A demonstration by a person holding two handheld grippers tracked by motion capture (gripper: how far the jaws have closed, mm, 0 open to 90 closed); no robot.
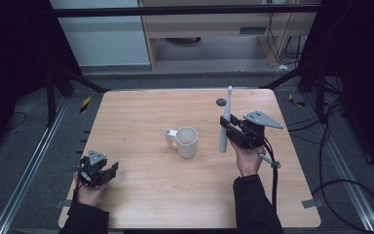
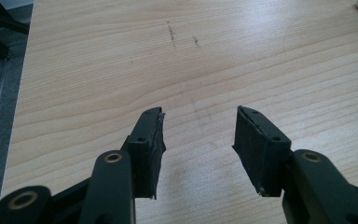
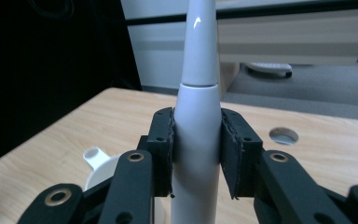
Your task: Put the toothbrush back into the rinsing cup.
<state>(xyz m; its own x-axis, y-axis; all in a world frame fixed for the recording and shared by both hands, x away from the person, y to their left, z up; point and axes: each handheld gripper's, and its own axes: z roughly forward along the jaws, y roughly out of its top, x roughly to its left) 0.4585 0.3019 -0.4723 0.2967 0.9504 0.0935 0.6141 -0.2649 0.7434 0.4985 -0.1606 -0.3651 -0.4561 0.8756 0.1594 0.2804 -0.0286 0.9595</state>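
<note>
Clamping the white toothbrush (image 3: pixel 196 140) upright, the right tool (image 3: pixel 196 154) hides the mug's (image 3: pixel 98 168) body; left tool (image 2: pixel 199 140) released.

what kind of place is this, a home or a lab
Most likely a lab or recording rig, not a home: a bare wooden table sits inside a black metal frame, loose cables run over grey carpet, and each hand holds a gripper.

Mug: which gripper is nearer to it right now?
Right. The right gripper, holding an electric toothbrush upright, is just to the side of the mug. The left gripper sits open near the table's front left corner, farther away.
</note>
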